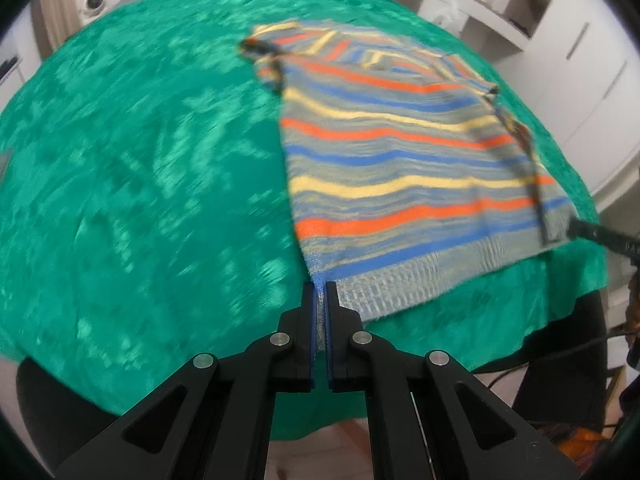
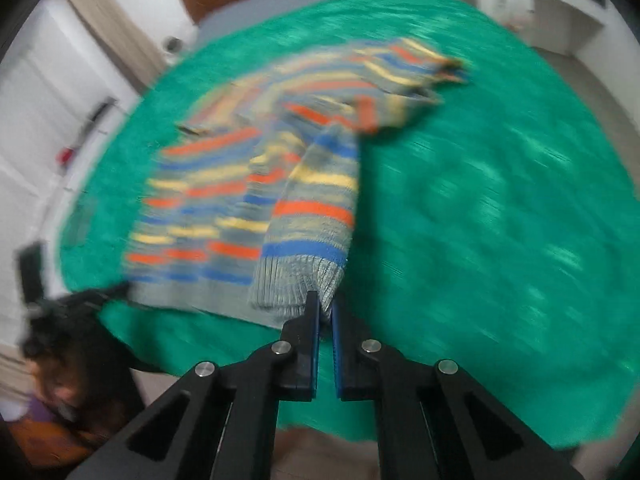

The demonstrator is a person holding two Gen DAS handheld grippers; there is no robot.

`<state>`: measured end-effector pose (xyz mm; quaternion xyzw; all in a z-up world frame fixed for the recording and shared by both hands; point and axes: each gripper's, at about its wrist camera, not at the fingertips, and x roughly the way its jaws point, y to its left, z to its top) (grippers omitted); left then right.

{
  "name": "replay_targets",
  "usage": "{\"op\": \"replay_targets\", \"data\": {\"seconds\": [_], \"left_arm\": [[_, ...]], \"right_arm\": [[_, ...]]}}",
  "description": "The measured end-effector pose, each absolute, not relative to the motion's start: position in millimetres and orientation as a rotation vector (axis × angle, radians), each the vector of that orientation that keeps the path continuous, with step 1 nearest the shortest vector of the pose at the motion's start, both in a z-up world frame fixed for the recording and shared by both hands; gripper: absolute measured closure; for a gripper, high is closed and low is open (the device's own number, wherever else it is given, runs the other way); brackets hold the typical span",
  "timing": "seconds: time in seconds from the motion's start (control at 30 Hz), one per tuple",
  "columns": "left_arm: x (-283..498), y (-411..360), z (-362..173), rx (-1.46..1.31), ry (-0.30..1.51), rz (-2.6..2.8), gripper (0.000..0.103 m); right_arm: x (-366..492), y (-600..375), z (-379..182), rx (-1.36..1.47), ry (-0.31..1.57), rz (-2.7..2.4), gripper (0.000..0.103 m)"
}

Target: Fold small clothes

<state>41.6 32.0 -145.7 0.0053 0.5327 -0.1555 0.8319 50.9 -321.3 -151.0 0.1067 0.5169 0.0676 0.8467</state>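
Green, mottled cloth point(image 1: 140, 160) covers the table, and I take it as my landmark. On its left half, in the left wrist view, nothing but cloth shows; the striped knit sweater point(image 1: 400, 152) lies spread over the cloth's right half, grey with orange, blue and yellow bands, its ribbed hem toward the cloth's near edge. My left gripper point(image 1: 320, 292) is clenched on the near left corner of that hem, the fabric pinched between the two blue-lined fingers point(image 1: 307, 320), just inside the cloth's near edge. Farther right along the hem, at the sweater's near right corner, a dark finger of my right gripper point(image 1: 600, 236) reaches in from the frame's edge.

In the right wrist view, which is blurred, my left gripper point(image 2: 108, 294) shows as a dark shape at the sweater's point(image 2: 208, 200) near left corner, over the near edge of the green cloth point(image 2: 500, 200). To its right a sleeve point(image 2: 316, 208) runs toward me, lifted off the body of the sweater, its ribbed grey cuff point(image 2: 296, 280) nearest. My right gripper point(image 2: 325, 304) is closed on that cuff's right edge, the knit caught between the blue pads point(image 2: 316, 328). Right of the sleeve, only green cloth.
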Motion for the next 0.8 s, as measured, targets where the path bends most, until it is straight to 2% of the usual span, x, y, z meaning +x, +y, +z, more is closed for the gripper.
{"op": "replay_targets", "data": {"seconds": [0.07,0.1,0.13,0.17,0.23,0.27,0.33,0.37,0.4,0.43,0.47,0.5,0.53,0.57,0.6,0.63,0.67,0.7,0.8], "left_arm": [[39.6,34.5,-151.3,0.022,1.14,-0.309,0.101],[38.6,36.0,-151.1,0.024,1.143,-0.305,0.101],[38.4,38.2,-150.8,0.024,1.145,-0.308,0.101],[35.1,37.1,-149.4,0.028,1.143,-0.313,0.1],[35.6,35.6,-149.4,0.044,1.138,-0.31,0.1],[35.2,34.8,-151.0,0.052,1.138,-0.301,0.098],[41.4,34.3,-157.1,0.058,1.148,-0.28,0.087],[44.6,33.6,-161.0,0.056,1.155,-0.27,0.077],[48.2,32.2,-165.4,0.054,1.16,-0.262,0.076],[52.6,29.1,-169.0,0.056,1.165,-0.263,0.08],[55.2,26.6,-171.6,0.055,1.17,-0.269,0.102],[56.8,25.4,-173.1,0.049,1.176,-0.271,0.101],[56.7,27.1,-171.9,0.039,1.177,-0.265,0.102],[54.8,31.2,-168.8,0.027,1.179,-0.266,0.102],[52.9,34.6,-165.4,0.02,1.177,-0.266,0.102],[49.1,40.5,-158.8,0.013,1.172,-0.275,0.102],[45.2,44.9,-152.8,0.012,1.166,-0.287,0.103],[40.6,49.0,-146.3,0.017,1.16,-0.298,0.103],[29.5,57.7,-131.8,0.037,1.163,-0.333,0.103]], "right_arm": [[47.1,-330.5,-161.2,0.201,1.125,0.077,0.091],[47.7,-334.0,-167.3,0.198,1.148,0.037,0.08],[48.6,-335.4,-170.9,0.208,1.155,0.012,0.064],[48.0,-338.1,-168.3,0.226,1.145,0.016,0.057],[51.3,-334.0,-159.9,0.271,1.095,0.057,0.036],[54.2,-332.2,-156.8,0.287,1.071,0.079,0.032],[64.4,-323.2,-151.3,0.283,1.029,0.108,0.02],[72.2,-317.6,-153.2,0.262,1.024,0.106,0.019],[79.9,-311.7,-156.8,0.239,1.036,0.104,0.018],[88.9,-303.9,-163.2,0.215,1.06,0.115,0.018],[92.3,-296.8,-167.3,0.199,1.072,0.125,0.019],[94.2,-293.7,-172.4,0.178,1.079,0.134,0.029],[93.7,-295.5,-174.5,0.168,1.083,0.123,0.053],[91.9,-300.7,-176.6,0.18,1.085,0.114,0.064],[86.1,-312.8,-173.8,0.23,1.08,0.107,0.081],[80.6,-323.0,-170.1,0.269,1.072,0.103,0.09],[71.3,-335.6,-164.5,0.311,1.062,0.097,0.094],[61.5,-347.5,-159.4,0.347,1.058,0.092,0.103],[31.2,-381.4,-151.9,0.469,1.07,0.09,0.103]]}}
